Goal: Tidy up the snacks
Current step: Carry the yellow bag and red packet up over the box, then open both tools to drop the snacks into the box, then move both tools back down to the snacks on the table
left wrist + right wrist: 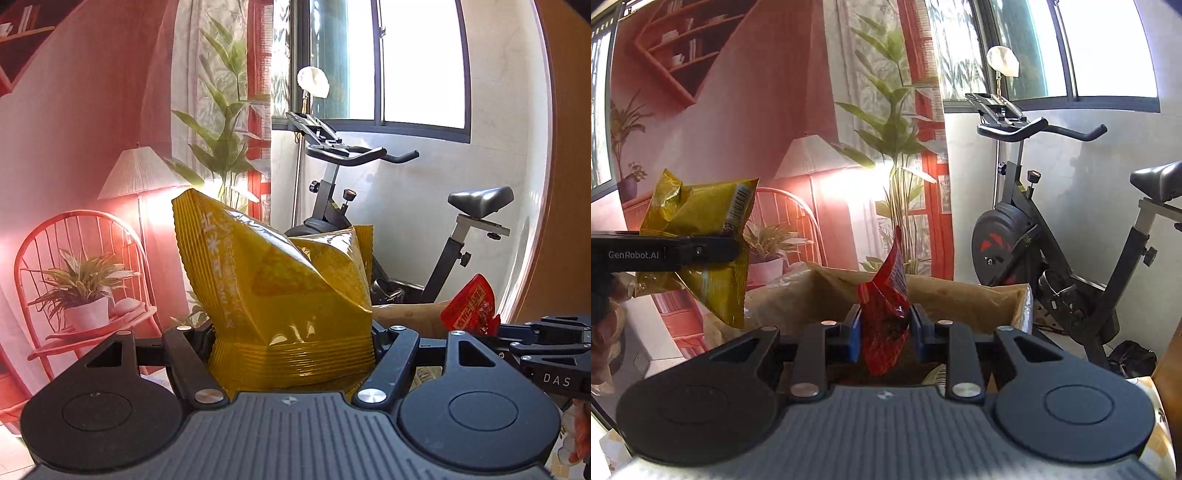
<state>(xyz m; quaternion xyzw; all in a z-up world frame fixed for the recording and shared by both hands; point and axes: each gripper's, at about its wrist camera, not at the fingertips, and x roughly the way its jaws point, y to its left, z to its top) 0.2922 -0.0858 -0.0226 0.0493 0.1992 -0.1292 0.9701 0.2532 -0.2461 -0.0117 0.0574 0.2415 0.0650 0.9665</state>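
Observation:
My left gripper (291, 339) is shut on a yellow snack bag (280, 288), which stands upright between the fingers and fills the middle of the left wrist view. The same bag (701, 229) shows at the left of the right wrist view, held in the air by the left gripper (713, 249). My right gripper (886, 332) is shut on a small red snack packet (886, 314), held upright above a brown cardboard box (960, 299). The red packet (469, 306) and the right gripper (517, 338) also show at the right of the left wrist view.
The cardboard box lies just ahead of both grippers, open at the top. An exercise bike (1052, 240) stands behind it at the right. A printed backdrop with chair, lamp and plants (775, 147) hangs behind. A patterned table surface (1152, 406) shows at the lower right.

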